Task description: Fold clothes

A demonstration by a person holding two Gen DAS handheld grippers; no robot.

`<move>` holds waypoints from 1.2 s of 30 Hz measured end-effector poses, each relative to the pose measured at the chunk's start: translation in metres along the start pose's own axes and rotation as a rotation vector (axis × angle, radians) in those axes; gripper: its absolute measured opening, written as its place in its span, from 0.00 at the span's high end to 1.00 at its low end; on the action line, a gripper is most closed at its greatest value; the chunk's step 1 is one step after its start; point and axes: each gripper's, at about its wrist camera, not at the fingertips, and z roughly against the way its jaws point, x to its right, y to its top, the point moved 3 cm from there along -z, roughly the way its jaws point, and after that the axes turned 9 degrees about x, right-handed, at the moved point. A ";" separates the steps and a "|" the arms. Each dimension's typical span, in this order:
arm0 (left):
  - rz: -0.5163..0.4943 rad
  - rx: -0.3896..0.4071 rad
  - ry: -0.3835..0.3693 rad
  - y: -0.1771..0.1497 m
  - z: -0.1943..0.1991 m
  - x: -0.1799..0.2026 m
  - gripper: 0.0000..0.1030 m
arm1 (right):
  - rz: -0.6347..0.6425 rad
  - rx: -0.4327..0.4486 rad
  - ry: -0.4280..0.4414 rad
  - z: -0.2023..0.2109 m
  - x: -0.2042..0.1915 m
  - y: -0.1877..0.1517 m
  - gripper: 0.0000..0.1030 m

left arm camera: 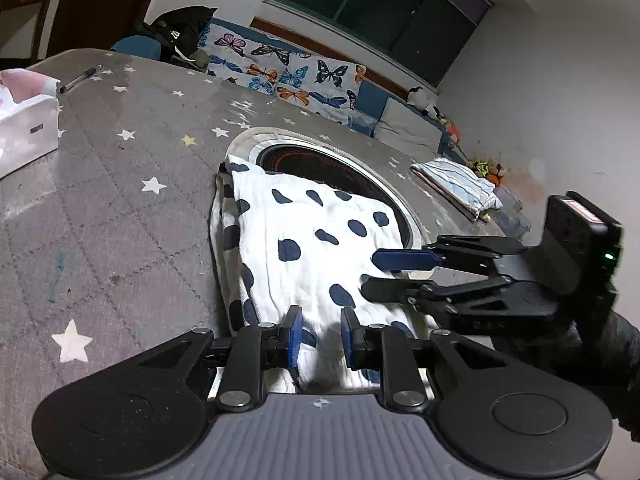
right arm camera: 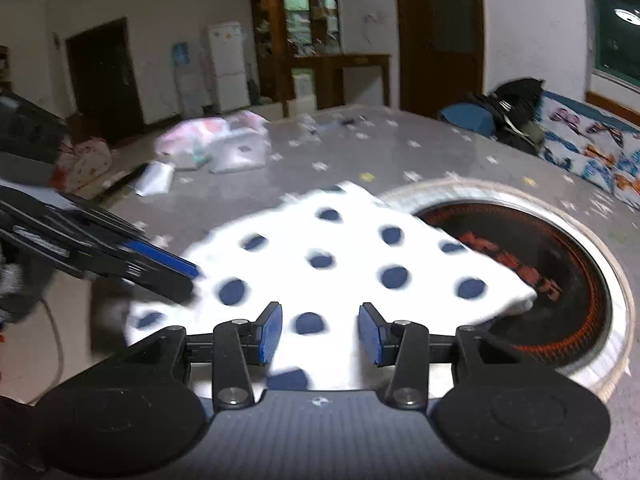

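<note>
- Fingers of the left gripper (left arm camera: 318, 338) stand narrowly apart over the near edge of the white cloth with navy dots (left arm camera: 308, 240); whether they pinch it I cannot tell
- Right gripper (right arm camera: 319, 334) hovers with fingers apart, nothing between them
- Cloth lies partly folded on the grey star-print mat (left arm camera: 120, 184), its far edge overlapping the round black-and-orange disc (right arm camera: 560, 272)
- Judged mid-fold: next, both grippers need an edge to carry over

The white cloth with dark blue spots (right arm camera: 340, 264) lies folded, overlapping the round burner (right arm camera: 540, 280). The right gripper (right arm camera: 319, 334) hovers open over the cloth's near edge; the left gripper (right arm camera: 176, 276) reaches its left edge
</note>
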 end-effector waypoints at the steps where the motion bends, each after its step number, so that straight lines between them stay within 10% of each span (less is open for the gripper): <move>1: -0.003 0.000 -0.002 0.000 0.000 0.001 0.79 | -0.009 -0.009 -0.020 -0.001 0.005 -0.003 0.59; 27: -0.032 -0.027 -0.073 -0.006 -0.014 0.019 0.76 | -0.125 0.017 -0.222 -0.045 0.076 0.008 0.58; 36: -0.050 0.004 -0.082 -0.001 -0.003 0.024 0.69 | -0.101 0.035 -0.141 -0.035 0.056 0.029 0.58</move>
